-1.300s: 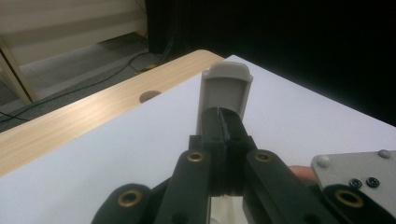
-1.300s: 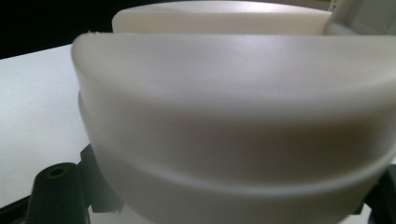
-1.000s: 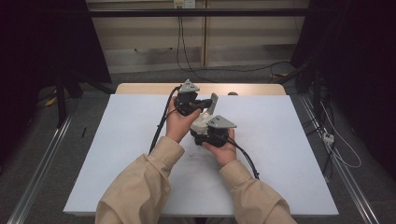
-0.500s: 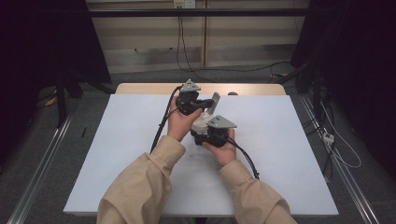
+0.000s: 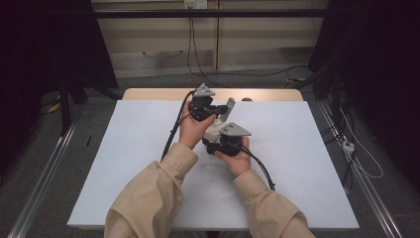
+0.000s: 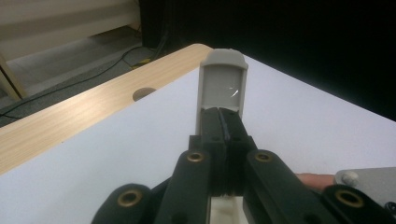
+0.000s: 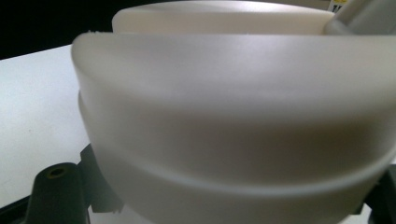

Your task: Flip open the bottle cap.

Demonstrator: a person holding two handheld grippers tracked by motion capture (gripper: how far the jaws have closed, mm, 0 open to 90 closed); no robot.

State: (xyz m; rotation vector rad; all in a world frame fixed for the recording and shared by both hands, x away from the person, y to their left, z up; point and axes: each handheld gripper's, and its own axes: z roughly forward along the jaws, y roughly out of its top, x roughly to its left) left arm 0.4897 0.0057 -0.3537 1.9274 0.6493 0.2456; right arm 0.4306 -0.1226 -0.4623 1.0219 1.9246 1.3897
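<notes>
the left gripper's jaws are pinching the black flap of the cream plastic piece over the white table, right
Not quite: the flap is light grey-beige, not black, as the left gripper view shows. The rest holds: the left gripper has its jaws shut on that flap of the cream plastic piece, over the white table.

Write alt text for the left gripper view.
The left gripper has its two black jaws shut on a thin beige plastic flap that stands up past their tips, above a white table with a wooden edge strip.
</notes>
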